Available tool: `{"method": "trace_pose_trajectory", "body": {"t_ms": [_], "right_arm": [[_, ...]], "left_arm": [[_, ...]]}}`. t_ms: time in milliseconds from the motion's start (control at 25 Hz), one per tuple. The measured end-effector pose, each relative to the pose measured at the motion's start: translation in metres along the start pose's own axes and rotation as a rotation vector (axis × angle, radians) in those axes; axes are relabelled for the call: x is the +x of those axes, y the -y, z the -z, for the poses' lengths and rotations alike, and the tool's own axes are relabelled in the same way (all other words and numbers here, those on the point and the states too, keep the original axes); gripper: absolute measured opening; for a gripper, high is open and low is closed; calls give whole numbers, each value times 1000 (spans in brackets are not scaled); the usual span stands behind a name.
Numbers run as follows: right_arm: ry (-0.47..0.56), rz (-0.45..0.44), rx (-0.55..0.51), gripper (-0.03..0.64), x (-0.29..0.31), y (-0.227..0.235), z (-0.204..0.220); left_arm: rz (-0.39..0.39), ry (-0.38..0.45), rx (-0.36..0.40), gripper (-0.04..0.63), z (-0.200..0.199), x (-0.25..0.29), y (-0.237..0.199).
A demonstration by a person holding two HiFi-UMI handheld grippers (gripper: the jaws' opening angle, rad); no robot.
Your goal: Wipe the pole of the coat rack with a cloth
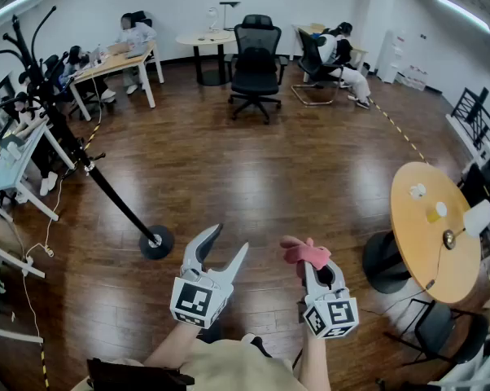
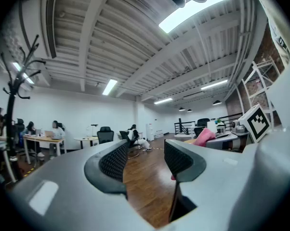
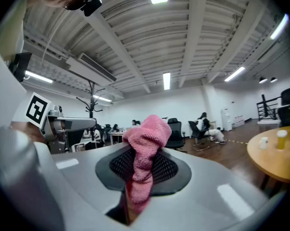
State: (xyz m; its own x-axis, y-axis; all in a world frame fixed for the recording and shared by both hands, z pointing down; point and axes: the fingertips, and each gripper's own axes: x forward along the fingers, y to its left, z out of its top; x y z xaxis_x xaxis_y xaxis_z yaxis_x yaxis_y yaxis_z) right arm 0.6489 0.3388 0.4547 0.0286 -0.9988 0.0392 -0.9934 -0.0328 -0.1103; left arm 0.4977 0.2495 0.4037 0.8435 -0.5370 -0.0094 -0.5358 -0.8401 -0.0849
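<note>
Two grippers hung low, well apart from coat rack pole (image 1: 107,187) at left. Clamped in right gripper (image 1: 313,269): pink cloth (image 3: 146,143), judged soft, light; bunched tip free to wrap pole. Jaws of left gripper (image 1: 229,241) stood apart, empty.

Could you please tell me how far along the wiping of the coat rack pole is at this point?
Done: the pink cloth is clamped in the right gripper. In hand: the left gripper is open and empty, and both are well short of the coat rack pole across the floor. Left: reaching the pole and wiping it, since the cloth is not yet touching it.
</note>
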Motion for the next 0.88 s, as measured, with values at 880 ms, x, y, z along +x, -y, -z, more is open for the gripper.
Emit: {"method": "trace_pose_trajectory", "body": {"t_ms": [880], "right_arm": [[24,-605,-74,58,280,-448,14]], "left_arm": [[-506,66,-42,210,38,-245,-384]]}}
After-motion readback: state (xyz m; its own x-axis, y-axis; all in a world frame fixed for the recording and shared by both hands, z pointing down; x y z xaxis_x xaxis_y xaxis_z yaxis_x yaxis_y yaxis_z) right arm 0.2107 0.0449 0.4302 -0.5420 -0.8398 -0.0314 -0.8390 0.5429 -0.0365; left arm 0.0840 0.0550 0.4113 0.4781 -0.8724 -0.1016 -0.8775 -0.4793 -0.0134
